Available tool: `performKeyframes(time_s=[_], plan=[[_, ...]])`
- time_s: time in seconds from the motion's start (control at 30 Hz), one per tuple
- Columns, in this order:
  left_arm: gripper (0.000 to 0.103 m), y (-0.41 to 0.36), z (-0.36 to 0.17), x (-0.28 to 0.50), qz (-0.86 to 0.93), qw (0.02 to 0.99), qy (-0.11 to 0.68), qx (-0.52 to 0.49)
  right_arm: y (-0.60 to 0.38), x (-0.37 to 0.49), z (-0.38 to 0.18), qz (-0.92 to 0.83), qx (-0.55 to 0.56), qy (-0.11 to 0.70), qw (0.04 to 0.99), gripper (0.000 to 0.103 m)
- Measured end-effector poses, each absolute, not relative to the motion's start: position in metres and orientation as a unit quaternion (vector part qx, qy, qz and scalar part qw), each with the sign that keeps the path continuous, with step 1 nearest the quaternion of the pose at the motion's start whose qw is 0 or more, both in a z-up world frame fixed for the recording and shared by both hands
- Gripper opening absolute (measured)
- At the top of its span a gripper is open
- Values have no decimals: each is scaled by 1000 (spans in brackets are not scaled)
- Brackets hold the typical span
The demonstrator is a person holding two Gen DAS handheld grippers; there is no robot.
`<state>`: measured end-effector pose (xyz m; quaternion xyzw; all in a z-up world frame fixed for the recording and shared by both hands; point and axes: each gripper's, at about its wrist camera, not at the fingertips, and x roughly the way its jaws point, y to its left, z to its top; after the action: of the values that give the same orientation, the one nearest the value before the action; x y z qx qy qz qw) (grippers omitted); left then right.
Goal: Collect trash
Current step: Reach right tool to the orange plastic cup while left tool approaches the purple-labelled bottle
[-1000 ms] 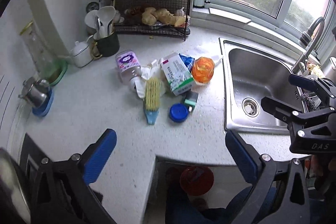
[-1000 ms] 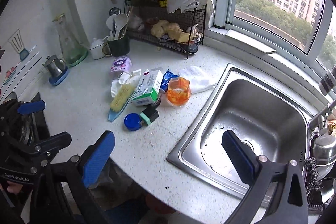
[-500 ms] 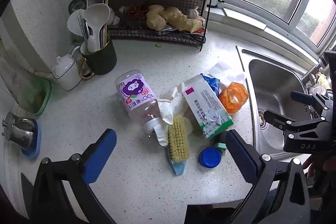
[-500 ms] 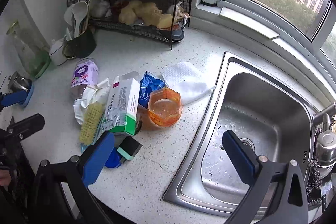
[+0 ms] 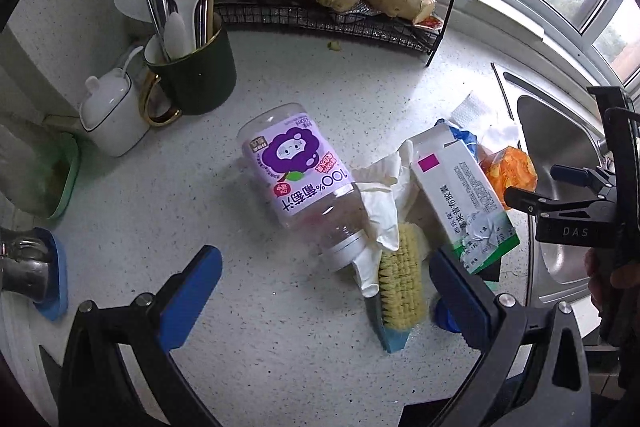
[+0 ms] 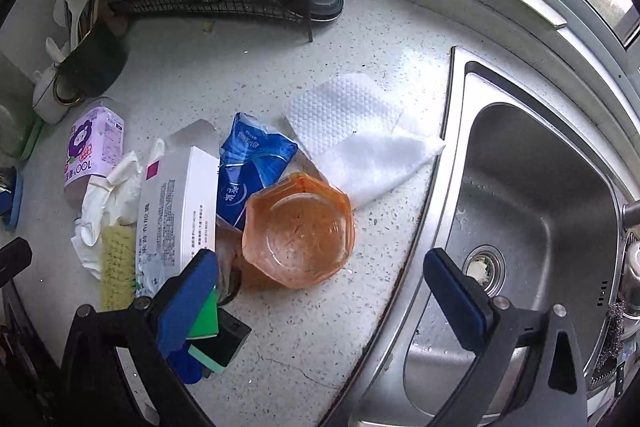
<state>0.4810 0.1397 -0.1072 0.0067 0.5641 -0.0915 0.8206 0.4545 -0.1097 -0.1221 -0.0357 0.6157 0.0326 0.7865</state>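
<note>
Trash lies heaped mid-table, and the left gripper hovers just short of it, jaws spread wide, nothing between them. Nearest its right finger lies one yellow scrub brush, long axis running away from the camera. Touching it is one clear juice bottle on its side, capless neck aimed toward the gripper, base toward the dark green utensil mug. Crumpled white gloves are wedged between bottle and one white-and-green carton, which lies flat, pointing the same way. Bare table opens to the left of the bottle. Over on the right gripper, jaws wide apart too, holding nothing, framing one orange plastic cup tipped on its side, mouth toward the camera. Behind it one blue wrapper, then one white paper towel reaching the sink rim. The table edge curves just under both grippers.
</note>
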Motion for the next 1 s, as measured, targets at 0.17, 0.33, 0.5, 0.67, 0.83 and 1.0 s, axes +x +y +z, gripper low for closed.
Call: performKeyframes(time_s=[0.17, 0.33, 0.5, 0.67, 0.83, 1.0], plan=[[103, 137, -116, 486, -104, 813, 573, 4, -105, 465, -134, 39, -29, 628, 777, 101], [103, 131, -124, 493, -111, 809, 577, 7, -105, 469, -142, 36, -27, 637, 769, 90], [103, 132, -128, 496, -107, 807, 580, -2, -110, 471, -150, 35, -36, 640, 767, 68], [103, 136, -129, 498, -106, 804, 585, -7, -104, 475, -155, 42, -43, 638, 768, 63], [103, 140, -125, 500, -97, 804, 586, 15, -99, 468, -148, 49, -51, 627, 776, 61], [103, 151, -120, 504, -96, 802, 589, 18, -99, 455, -127, 47, -44, 615, 786, 61]])
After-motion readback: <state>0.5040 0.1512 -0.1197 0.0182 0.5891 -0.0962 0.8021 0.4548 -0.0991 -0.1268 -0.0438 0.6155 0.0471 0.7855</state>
